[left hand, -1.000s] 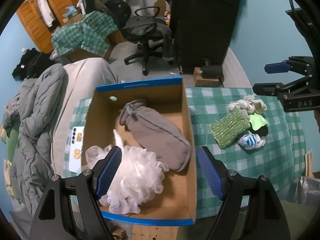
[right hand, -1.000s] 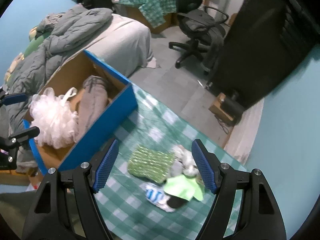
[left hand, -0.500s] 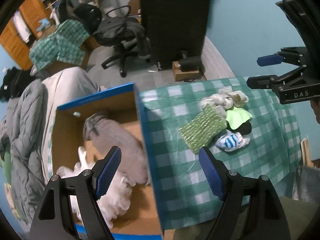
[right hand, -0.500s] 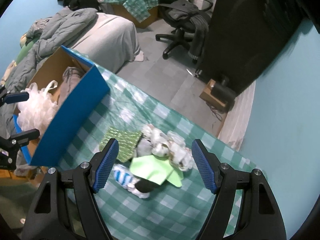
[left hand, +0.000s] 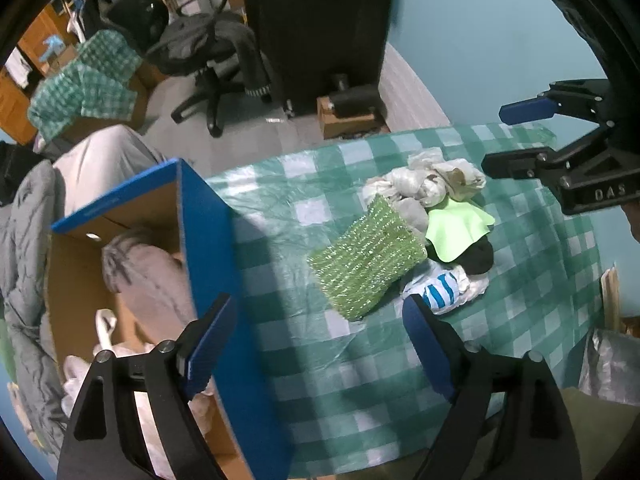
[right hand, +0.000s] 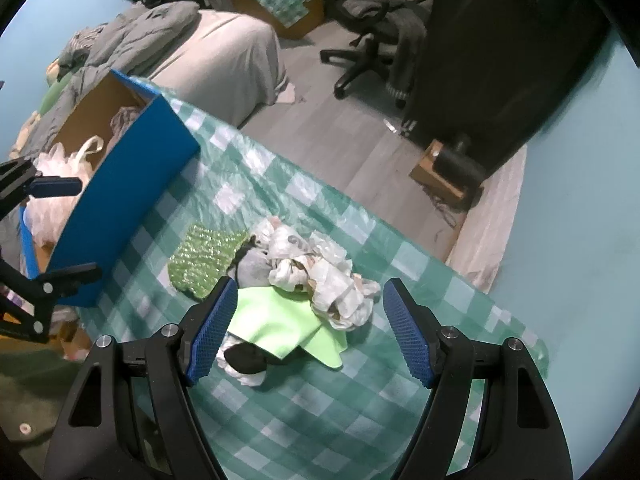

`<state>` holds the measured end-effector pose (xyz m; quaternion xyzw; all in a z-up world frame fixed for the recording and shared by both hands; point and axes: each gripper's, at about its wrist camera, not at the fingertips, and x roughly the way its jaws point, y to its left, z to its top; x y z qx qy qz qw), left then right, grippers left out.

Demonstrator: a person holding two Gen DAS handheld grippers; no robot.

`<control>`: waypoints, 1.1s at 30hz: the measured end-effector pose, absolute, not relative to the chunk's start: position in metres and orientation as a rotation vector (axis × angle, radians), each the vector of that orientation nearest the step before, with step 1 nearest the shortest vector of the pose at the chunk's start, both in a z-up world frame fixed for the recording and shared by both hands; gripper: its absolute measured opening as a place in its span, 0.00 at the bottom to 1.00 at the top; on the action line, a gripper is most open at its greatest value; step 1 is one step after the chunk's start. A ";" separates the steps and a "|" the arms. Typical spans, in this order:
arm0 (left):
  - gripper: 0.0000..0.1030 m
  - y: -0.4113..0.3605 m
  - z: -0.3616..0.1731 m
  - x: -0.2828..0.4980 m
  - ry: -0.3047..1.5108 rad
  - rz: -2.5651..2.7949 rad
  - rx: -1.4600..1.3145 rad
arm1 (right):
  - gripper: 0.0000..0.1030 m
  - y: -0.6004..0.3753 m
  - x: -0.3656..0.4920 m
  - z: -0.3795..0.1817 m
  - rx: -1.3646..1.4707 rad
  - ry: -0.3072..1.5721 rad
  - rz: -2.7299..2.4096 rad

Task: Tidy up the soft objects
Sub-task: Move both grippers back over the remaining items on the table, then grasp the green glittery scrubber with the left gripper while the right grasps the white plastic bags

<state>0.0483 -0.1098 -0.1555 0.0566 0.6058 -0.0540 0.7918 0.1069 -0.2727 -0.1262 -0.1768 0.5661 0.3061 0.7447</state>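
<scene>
Jaws on your left gripper (left hand: pixel 318 346) have just been spreading and hold nothing; between them lies bare checked desk (left hand: pixel 328 364), with the sparkly green knit pouch (left hand: pixel 366 264) just ahead. Your right gripper (right hand: pixel 306 330) also stands spread and empty, the lime cloth (right hand: pixel 280 322) and crumpled white bags (right hand: pixel 320 276) between its jaws. Both seem poised to pick, for the blue cardboard box (right hand: pixel 120 208) beside the pile.
</scene>
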 end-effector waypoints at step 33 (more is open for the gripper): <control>0.84 -0.142 -0.250 0.088 1.469 -0.257 0.225 | 0.67 -0.243 0.140 -0.229 -0.506 1.446 0.826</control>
